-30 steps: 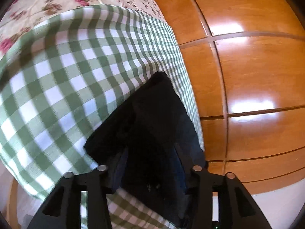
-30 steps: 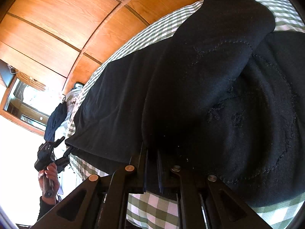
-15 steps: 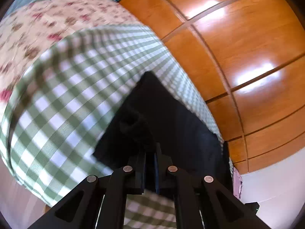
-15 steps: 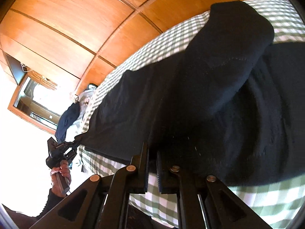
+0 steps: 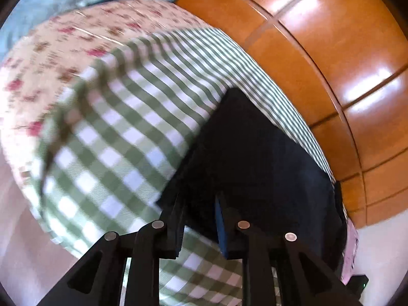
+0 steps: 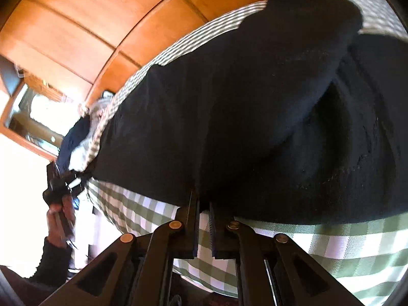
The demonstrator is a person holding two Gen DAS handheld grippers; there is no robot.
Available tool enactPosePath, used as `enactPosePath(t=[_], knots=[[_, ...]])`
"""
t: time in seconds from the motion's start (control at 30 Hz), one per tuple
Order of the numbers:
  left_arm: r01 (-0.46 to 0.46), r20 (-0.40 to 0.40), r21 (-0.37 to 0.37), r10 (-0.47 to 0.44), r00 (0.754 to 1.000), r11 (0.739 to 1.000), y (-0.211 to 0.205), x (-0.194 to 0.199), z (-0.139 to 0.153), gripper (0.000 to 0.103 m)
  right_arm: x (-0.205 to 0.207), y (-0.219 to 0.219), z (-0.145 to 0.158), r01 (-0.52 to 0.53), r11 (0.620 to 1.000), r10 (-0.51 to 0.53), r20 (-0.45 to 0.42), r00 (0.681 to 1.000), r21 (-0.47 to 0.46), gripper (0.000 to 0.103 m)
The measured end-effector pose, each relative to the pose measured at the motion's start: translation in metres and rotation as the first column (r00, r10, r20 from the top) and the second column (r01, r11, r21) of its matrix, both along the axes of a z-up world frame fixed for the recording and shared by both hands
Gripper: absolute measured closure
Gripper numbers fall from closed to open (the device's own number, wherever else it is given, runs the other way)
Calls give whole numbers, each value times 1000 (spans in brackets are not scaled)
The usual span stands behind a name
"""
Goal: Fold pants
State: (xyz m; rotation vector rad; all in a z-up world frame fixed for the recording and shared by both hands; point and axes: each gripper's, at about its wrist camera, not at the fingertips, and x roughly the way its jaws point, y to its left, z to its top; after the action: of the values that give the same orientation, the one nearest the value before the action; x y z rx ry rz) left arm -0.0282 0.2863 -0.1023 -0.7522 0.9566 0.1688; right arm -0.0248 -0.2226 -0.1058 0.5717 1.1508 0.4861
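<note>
The black pants [image 5: 255, 158] lie on a bed covered with green checked cloth [image 5: 114, 140]. My left gripper [image 5: 199, 204] hovers at their near corner. Its jaws are opening, and the fabric edge sits between the fingers without being pressed. In the right wrist view the pants [image 6: 255, 102] fill the middle, with one part folded over on top at the upper right. My right gripper [image 6: 202, 201] is shut on the near edge of the pants, and a ridge of cloth rises from its tips. The left gripper [image 6: 63, 178] shows far left, held by a hand [image 6: 58, 219].
A wooden panelled wall [image 5: 331, 51] runs close behind the bed. Floral bedding [image 5: 63, 51] and light blue fabric [image 5: 38, 7] lie past the checked cloth. Dark blue clothing [image 6: 74, 137] is heaped at the bed's far end, near a wood-framed window or mirror [image 6: 38, 117].
The left gripper pinched the pants' corner, then its jaws parted again while the view rolled. The right gripper stayed shut on the pants' edge and shifted sideways with it.
</note>
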Motion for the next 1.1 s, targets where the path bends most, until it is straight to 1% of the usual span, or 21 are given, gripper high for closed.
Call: enactPosePath(t=[0.03, 0.07, 0.1, 0.13, 0.17, 0.23, 0.27, 0.33, 0.4, 0.47, 0.5, 0.57, 0.6, 0.63, 0.7, 0.77, 0.83, 0.87, 0.93, 1.03, 1.1], knots=[[-30, 10, 30, 30, 999, 999, 1, -6, 7, 79, 0, -1, -1, 1, 1000, -1, 1, 1000, 2, 97], [-61, 38, 80, 58, 998, 995, -1, -14, 17, 79, 0, -3, -2, 2, 1000, -2, -2, 1000, 7, 97], [-73, 62, 111, 67, 996, 991, -1, -18, 24, 79, 0, -5, -3, 4, 1000, -4, -5, 1000, 11, 98], [-80, 107, 144, 65, 992, 986, -6, -23, 35, 79, 0, -7, -4, 9, 1000, -9, -11, 1000, 17, 98], [-73, 147, 157, 50, 988, 985, -12, -25, 44, 79, -1, -9, -4, 11, 1000, -11, -19, 1000, 26, 98], [-43, 202, 198, 2, 979, 979, -29, -24, 59, 79, -3, -10, -3, 13, 999, -12, -29, 1000, 37, 97], [-5, 222, 221, -45, 974, 975, -40, -20, 65, 79, 0, -11, -3, 17, 999, -15, -36, 999, 46, 93], [82, 228, 240, -138, 964, 967, -62, -8, 69, 78, 1, -9, 3, 18, 999, -15, -49, 999, 49, 86], [190, 213, 264, -249, 945, 946, -94, 10, 65, 78, 0, -15, 11, 7, 999, -4, -67, 998, 48, 69], [250, 192, 274, -308, 932, 929, -119, 28, 55, 78, -4, -26, 24, 7, 1000, -6, -57, 998, 14, 63], [294, 178, 259, -345, 922, 920, -134, 36, 47, 78, -5, -32, 31, 14, 1000, -14, -49, 999, -3, 61], [353, 157, 239, -394, 905, 905, -156, 44, 34, 78, -2, -48, 46, 52, 998, -53, -22, 998, -25, 59], [370, 149, 242, -411, 899, 897, -164, 46, 30, 78, 3, -57, 54, 78, 996, -78, 0, 997, -34, 58], [395, 138, 255, -438, 889, 883, -175, 49, 26, 78, 8, -62, 60, 97, 995, -97, 20, 995, -35, 58], [430, 122, 273, -474, 872, 861, -190, 50, 21, 78, 27, -71, 69, 134, 990, -132, 50, 990, -52, 58], [466, 84, 305, -511, 856, 830, -207, 49, 18, 78, 59, -75, 73, 180, 977, -173, 69, 983, -113, 58], [488, 41, 342, -531, 846, 803, -220, 50, 12, 78, 90, -77, 71, 221, 960, -212, 70, 975, -174, 58], [499, 28, 341, -539, 842, 796, -224, 50, 8, 77, 110, -78, 70, 238, 952, -227, 76, 971, -194, 58], [503, 5, 341, -537, 844, 794, -227, 51, 1, 75, 148, -80, 66, 267, 938, -259, 67, 964, -223, 58], [505, -8, 370, -541, 841, 780, -233, 52, -3, 71, 207, -77, 59, 301, 917, -300, 46, 953, -262, 58], [505, -7, 355, -538, 843, 787, -234, 53, -5, 68, 245, -69, 52, 312, 900, -318, 29, 948, -304, 51]])
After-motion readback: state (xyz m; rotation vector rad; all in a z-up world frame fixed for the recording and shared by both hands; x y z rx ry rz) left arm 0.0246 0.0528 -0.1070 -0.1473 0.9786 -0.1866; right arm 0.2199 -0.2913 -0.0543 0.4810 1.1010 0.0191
